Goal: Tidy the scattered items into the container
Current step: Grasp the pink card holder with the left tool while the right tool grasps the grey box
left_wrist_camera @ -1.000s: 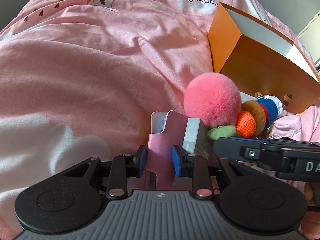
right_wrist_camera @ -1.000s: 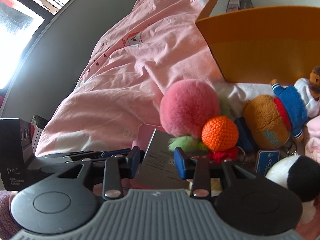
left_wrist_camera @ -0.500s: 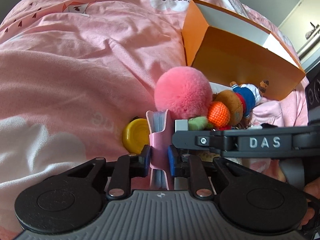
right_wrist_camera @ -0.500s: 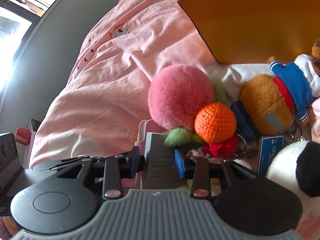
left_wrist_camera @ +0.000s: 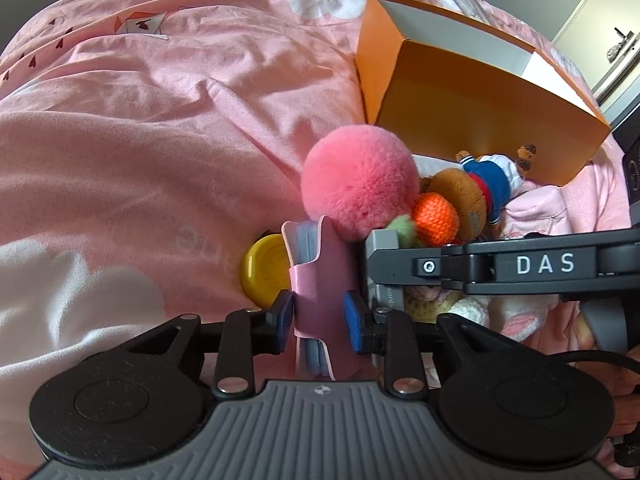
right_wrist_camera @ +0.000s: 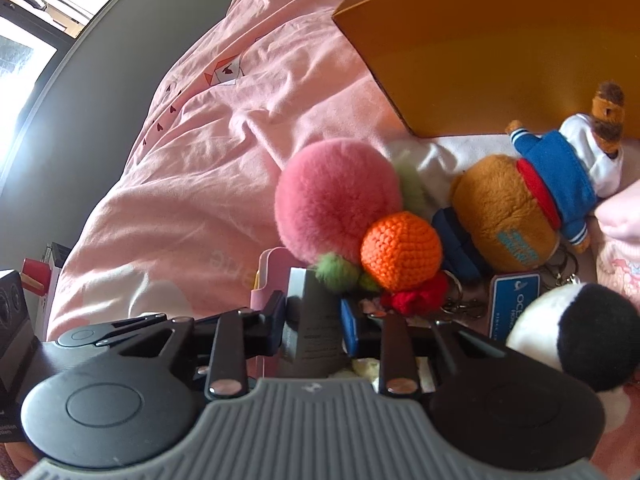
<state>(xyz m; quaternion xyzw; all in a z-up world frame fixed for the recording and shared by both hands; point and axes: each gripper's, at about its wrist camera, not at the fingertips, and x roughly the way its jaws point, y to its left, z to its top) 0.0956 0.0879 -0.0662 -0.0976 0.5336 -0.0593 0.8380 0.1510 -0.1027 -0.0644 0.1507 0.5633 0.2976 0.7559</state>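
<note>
My left gripper (left_wrist_camera: pixel 318 316) has a pink card holder (left_wrist_camera: pixel 320 276) standing on edge between its blue pads. Its jaws are opening, and both pads still touch the holder. My right gripper (right_wrist_camera: pixel 314 316) is closing on a grey box (right_wrist_camera: pixel 312 336), with a pad against each side. The two grippers sit side by side, and the right one's black arm (left_wrist_camera: pixel 520 264) crosses the left wrist view. Just beyond lie a pink pompom (left_wrist_camera: pixel 356 180), an orange crochet ball (right_wrist_camera: pixel 400 248) and a brown plush in a blue sweater (right_wrist_camera: pixel 504 208). The open orange box (left_wrist_camera: pixel 480 128) stands behind them.
Everything rests on a rumpled pink duvet (left_wrist_camera: pixel 160 140). A yellow disc (left_wrist_camera: pixel 262 272) lies left of the card holder. A black-and-white plush (right_wrist_camera: pixel 572 332), a blue tag (right_wrist_camera: pixel 514 300) with key rings and pink knitted things crowd the right. A dark wall and bright window are at far left.
The pink card holder turned edge-on; the left jaws squeezed it thin, then widened again. The yellow disc came into view. The right jaws narrowed onto the grey box.
</note>
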